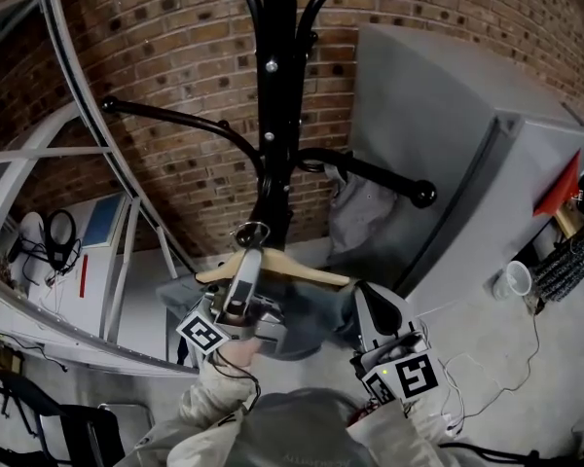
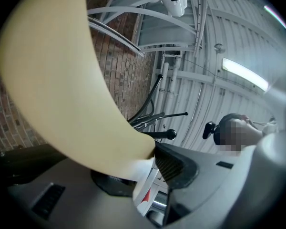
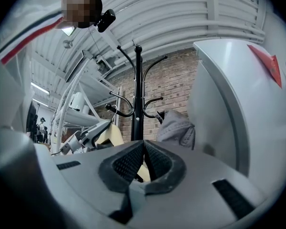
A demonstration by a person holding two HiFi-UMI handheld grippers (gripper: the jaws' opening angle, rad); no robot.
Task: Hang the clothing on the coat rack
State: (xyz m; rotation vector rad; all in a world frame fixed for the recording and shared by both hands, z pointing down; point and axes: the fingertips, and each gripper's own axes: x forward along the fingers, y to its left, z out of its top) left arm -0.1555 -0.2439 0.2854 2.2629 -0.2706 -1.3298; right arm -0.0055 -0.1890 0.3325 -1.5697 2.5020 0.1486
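The left gripper point(image 1: 248, 266) clamps the wooden hanger point(image 1: 307, 274) in its jaws beside the coat rack point(image 1: 275, 86), while the right gripper point(image 1: 370, 300) has its jaws pressed together.

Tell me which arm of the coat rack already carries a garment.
The lower right arm, which ends in a round knob: a grey garment hangs from it. The other arms are bare.
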